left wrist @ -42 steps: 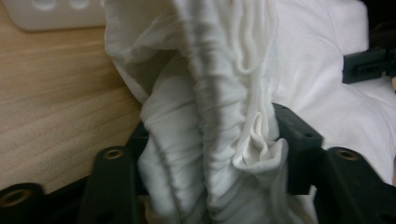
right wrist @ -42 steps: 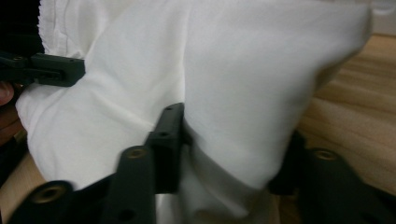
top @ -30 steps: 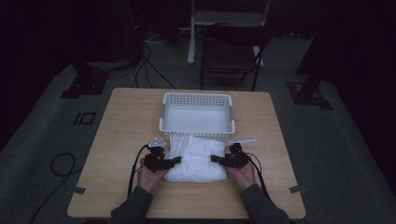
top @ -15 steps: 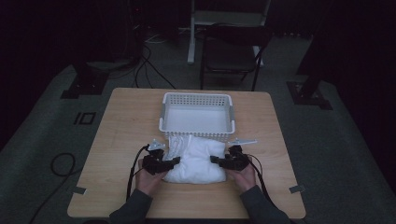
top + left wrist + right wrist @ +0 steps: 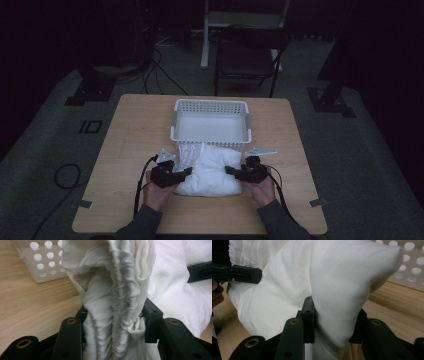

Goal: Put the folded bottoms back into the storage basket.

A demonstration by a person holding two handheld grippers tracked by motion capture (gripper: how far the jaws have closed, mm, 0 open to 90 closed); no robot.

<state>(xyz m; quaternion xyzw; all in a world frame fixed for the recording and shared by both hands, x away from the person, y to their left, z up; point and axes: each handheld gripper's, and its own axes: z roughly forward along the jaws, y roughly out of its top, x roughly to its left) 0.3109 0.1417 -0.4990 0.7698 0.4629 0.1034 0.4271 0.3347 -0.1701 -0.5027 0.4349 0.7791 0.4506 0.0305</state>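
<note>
High view: white folded cloth [image 5: 209, 170] spans crosswise between the left gripper [image 5: 176, 176] and right gripper [image 5: 239, 173], each clenched on one end of it. White basket [image 5: 210, 121] stands just beyond the cloth, ahead of both grippers and equally near each.

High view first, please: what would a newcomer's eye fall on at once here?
The white cloth bundled at the near middle of the table, against the dark room. The left claw and the right claw each pinch one end of it; the left gripper view shows a gathered, ruffled fold squeezed between the jaws. Just behind the cloth stands a white basket, perforated, nothing in it.
</note>
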